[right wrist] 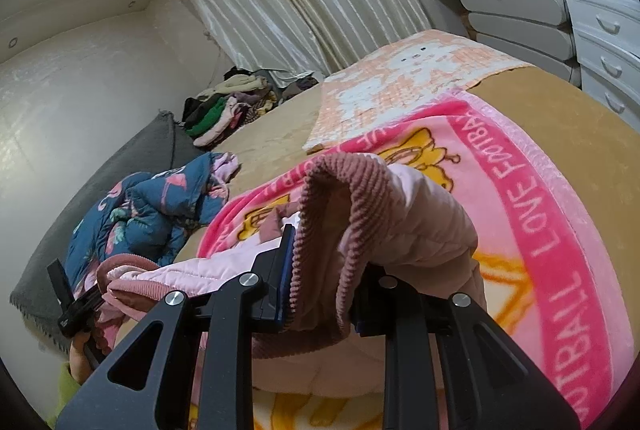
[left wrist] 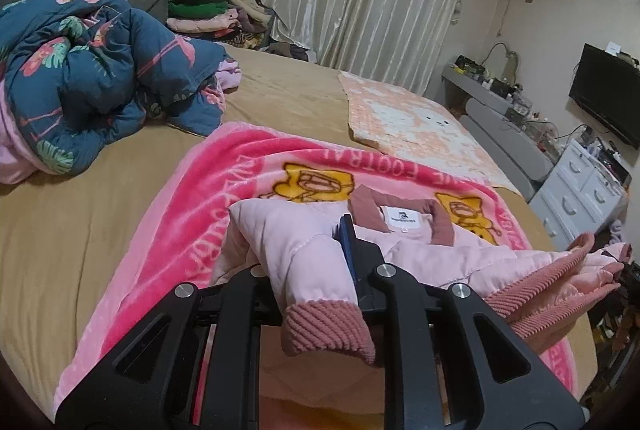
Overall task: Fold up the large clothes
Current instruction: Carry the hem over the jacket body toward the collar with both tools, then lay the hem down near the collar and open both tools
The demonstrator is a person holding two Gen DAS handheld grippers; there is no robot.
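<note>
A pale pink quilted jacket [left wrist: 432, 250] with dusty-rose ribbed cuffs and collar lies on a pink cartoon blanket [left wrist: 208, 190] on the bed. My left gripper [left wrist: 316, 262] is shut on one sleeve [left wrist: 304, 254], whose ribbed cuff [left wrist: 324, 330] hangs toward the camera. My right gripper [right wrist: 324, 270] is shut on the other sleeve [right wrist: 412, 226], with its ribbed cuff [right wrist: 320, 230] bunched between the fingers. The right gripper also shows at the right edge of the left wrist view [left wrist: 628, 274]. The left gripper shows at the left of the right wrist view [right wrist: 76, 306].
A crumpled blue flamingo quilt [left wrist: 96, 78] lies at the head of the tan bed [left wrist: 80, 250]. A peach blanket [left wrist: 412, 126] lies beyond the jacket. A clothes pile [left wrist: 216, 10] sits by the curtain. White drawers [left wrist: 580, 190] and a TV [left wrist: 608, 90] stand at the right.
</note>
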